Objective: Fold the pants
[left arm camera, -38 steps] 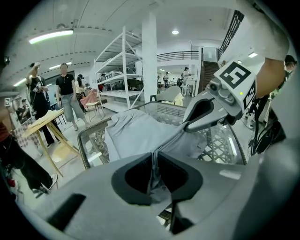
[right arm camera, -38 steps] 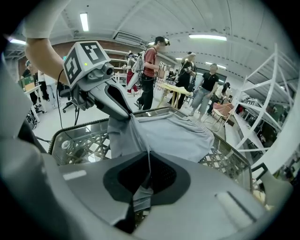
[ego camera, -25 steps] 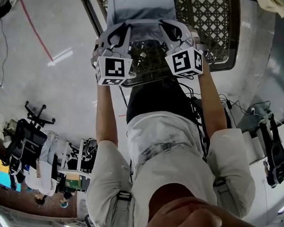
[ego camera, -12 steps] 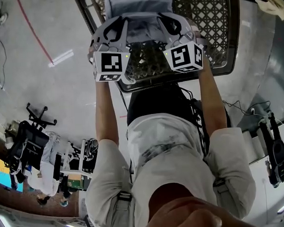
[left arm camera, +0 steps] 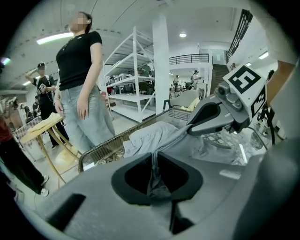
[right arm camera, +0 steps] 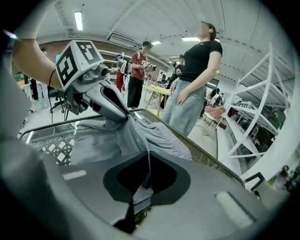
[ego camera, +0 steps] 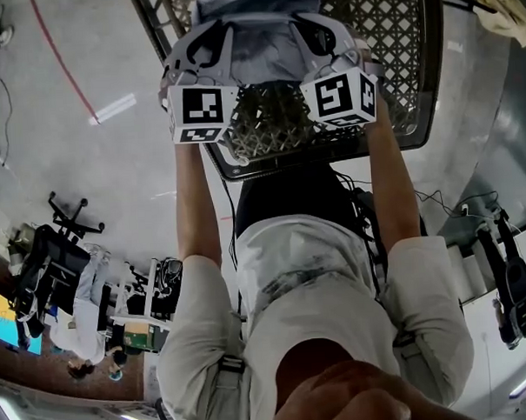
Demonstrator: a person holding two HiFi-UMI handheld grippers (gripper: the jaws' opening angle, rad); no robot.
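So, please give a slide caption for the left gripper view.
Left gripper shut on grey pants above a woven-rim table.

Bright, even indoor light across my feeds.
Ceiling strips (right arm camera: pixel 78 21) glare white; I see heavy fisheye bending and black corners in both gripper views, near foreground soft.

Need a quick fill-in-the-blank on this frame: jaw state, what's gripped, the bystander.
1. The left gripper has its jaws ___ on the pants.
2. The right gripper grips the same ___.
3. The bystander beyond the table wears a ___ T-shirt.

Missing words: shut; pants; black.
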